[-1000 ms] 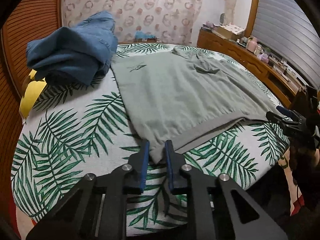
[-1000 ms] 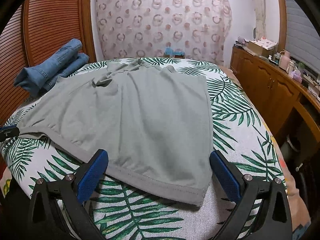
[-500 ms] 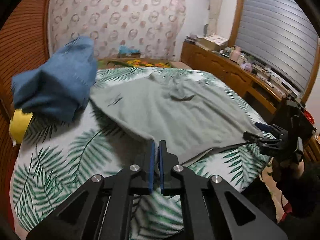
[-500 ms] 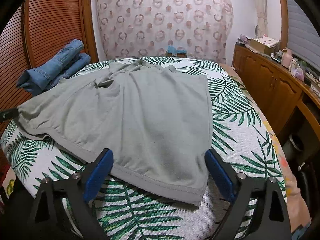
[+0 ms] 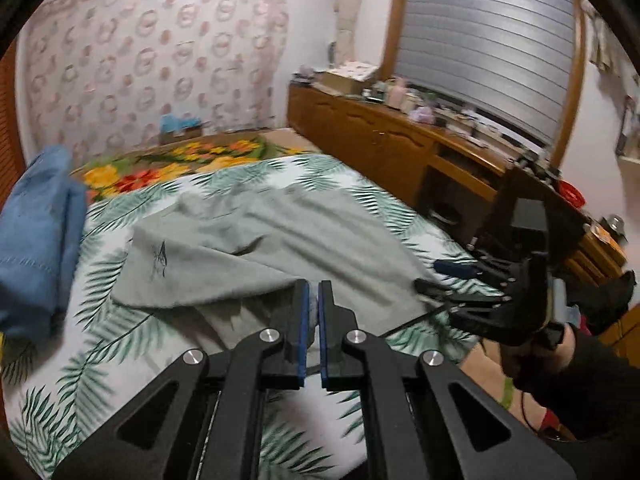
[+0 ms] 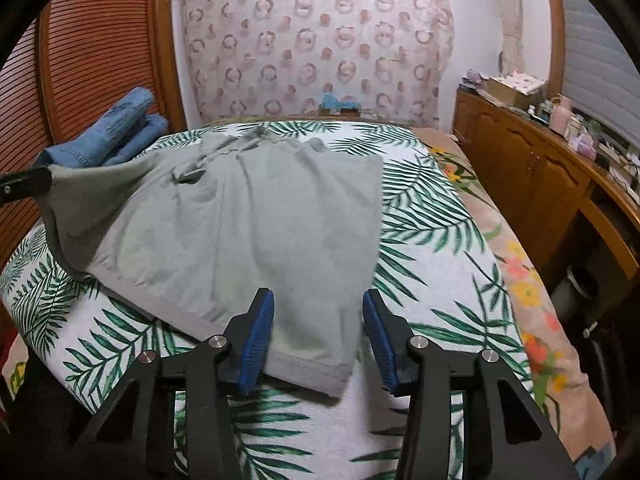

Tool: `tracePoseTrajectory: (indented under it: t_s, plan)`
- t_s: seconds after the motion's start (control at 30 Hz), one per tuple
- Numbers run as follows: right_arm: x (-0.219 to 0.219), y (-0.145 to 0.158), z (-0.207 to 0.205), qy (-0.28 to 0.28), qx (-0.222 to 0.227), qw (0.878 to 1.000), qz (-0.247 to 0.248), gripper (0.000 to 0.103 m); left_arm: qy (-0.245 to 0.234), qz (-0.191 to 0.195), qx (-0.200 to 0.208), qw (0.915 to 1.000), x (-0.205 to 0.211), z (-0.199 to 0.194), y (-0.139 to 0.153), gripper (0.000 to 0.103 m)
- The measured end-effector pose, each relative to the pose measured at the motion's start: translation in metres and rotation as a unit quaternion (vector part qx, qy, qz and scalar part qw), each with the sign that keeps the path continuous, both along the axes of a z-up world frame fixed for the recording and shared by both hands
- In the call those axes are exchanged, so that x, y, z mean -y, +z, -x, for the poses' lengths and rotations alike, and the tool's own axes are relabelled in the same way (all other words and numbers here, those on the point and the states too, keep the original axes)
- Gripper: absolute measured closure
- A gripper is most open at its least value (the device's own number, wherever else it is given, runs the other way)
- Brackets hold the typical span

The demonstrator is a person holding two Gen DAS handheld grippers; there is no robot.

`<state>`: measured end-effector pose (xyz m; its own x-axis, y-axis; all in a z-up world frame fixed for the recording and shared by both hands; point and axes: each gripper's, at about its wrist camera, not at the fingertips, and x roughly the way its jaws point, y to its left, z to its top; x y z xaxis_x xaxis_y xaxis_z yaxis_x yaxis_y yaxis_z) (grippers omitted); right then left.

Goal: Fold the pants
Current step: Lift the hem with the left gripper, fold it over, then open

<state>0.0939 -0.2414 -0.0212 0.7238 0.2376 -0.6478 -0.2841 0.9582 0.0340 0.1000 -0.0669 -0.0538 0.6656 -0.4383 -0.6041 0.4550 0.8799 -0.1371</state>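
Left wrist, hand-held gripper (image 5: 312, 294) clamping pants (image 5: 256, 248)

This is a bedroom in someone's home. A wide bed covered in a white sheet printed with green palm leaves (image 6: 432, 216) fills the middle of the room, with a flowered orange and yellow blanket (image 5: 168, 164) showing at its far end. Behind it hangs a pale curtain patterned with pink rings (image 6: 320, 40). On one side stands a slatted reddish-brown wooden wardrobe door (image 6: 92, 60); on the other runs a long low wooden sideboard (image 6: 532, 168), its top crowded with small bottles, a cardboard box and other household clutter, beneath a grey roller shutter (image 5: 480, 28). A pile of folded blue denim jeans (image 6: 116, 128) rests on the bed.
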Motion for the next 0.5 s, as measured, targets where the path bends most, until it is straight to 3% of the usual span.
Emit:
tracePoseTrajectory:
  t_s: [0.3,0.37,0.43,0.5]
  plan:
    - [-0.004,-0.002,0.001,-0.002,0.000,1.000,-0.013,0.056,0.004,-0.027,-0.015,0.9995,0.011,-0.008,-0.006,0.098]
    - [-0.003,-0.001,0.000,-0.001,-0.002,1.000,-0.017,0.056,0.009,-0.040,-0.017,0.9990,0.009,-0.007,-0.012,0.092]
    - [-0.003,-0.001,-0.001,0.000,-0.002,1.000,-0.020,0.056,0.018,-0.044,-0.019,0.9987,0.005,-0.007,-0.017,0.067]
    - [-0.004,-0.001,-0.002,0.004,-0.003,1.000,-0.024,0.056,0.026,-0.038,-0.021,0.9987,-0.002,-0.007,-0.022,0.054]
